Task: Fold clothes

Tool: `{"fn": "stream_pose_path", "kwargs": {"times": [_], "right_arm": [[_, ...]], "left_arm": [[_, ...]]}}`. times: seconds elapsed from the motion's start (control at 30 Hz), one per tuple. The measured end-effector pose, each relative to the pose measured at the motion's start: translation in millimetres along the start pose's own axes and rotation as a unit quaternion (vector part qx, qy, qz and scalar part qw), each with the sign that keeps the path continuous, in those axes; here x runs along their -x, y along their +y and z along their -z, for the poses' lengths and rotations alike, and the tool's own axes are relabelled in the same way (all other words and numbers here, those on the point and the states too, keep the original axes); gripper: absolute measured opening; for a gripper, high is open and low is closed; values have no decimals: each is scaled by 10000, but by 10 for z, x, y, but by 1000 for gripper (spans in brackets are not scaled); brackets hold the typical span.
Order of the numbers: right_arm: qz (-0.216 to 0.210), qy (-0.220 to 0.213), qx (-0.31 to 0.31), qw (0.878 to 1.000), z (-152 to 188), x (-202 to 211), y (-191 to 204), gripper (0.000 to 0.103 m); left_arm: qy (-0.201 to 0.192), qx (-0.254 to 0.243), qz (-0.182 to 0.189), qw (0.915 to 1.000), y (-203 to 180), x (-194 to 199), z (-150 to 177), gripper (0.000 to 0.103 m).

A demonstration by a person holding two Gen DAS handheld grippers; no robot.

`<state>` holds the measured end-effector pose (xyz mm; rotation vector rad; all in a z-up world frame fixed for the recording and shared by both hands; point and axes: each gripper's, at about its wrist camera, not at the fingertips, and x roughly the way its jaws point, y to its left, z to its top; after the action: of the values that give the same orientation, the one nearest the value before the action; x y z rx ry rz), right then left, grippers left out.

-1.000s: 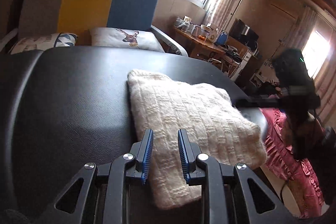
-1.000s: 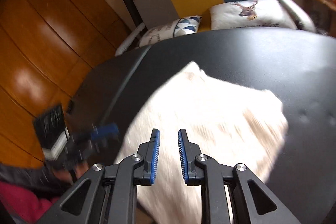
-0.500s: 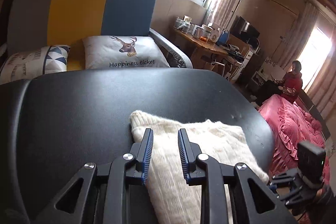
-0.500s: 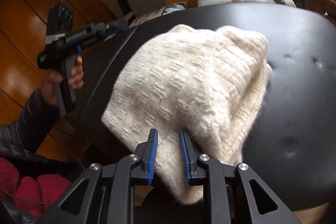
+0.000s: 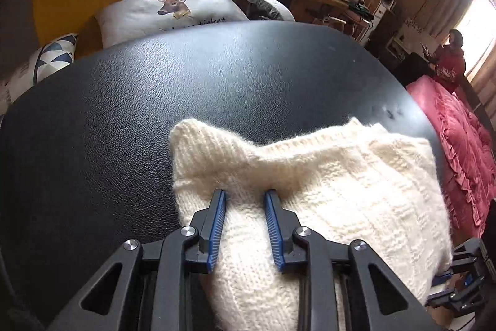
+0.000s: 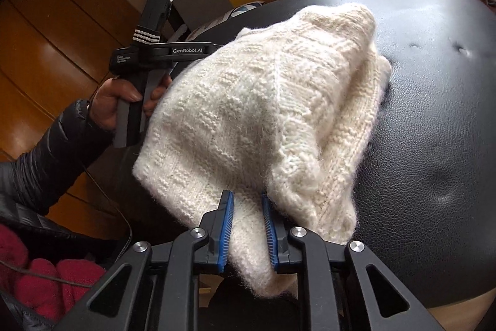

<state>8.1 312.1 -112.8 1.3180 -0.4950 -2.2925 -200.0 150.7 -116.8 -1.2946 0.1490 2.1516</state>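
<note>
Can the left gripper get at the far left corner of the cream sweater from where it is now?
Probably yes. The left gripper already straddles the cream sweater, its jaws opening, and the raised corner lies just ahead with only bare black table around it. The right gripper grips another edge, well clear.
</note>
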Motion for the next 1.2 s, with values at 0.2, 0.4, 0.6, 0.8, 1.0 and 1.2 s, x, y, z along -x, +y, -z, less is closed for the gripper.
{"fn": "stream_pose_path", "kwargs": {"times": [0.2,0.4,0.6,0.8,1.0,1.2], "right_arm": [[-41,-222,-215,9995,-27,218,28,30],[-83,-1013,-791,9917,-42,671,-132,103],[-325,-863,-1595,9829,-214,419,-543,103],[-597,-470,-2079,9752,-364,24,-790,103],[-920,-245,-1864,9779,-527,-220,-676,103],[-894,-252,-1607,9826,-516,-288,-599,103]], "left_arm": [[-626,697,591,9938,185,549,257,36],[-434,1647,1606,9722,503,738,758,51],[-243,2370,2316,9432,642,669,1059,59],[-219,2373,2547,9372,562,496,976,63],[-21,2313,2730,9338,397,220,929,69],[115,1943,2497,9486,266,191,877,56]]}}
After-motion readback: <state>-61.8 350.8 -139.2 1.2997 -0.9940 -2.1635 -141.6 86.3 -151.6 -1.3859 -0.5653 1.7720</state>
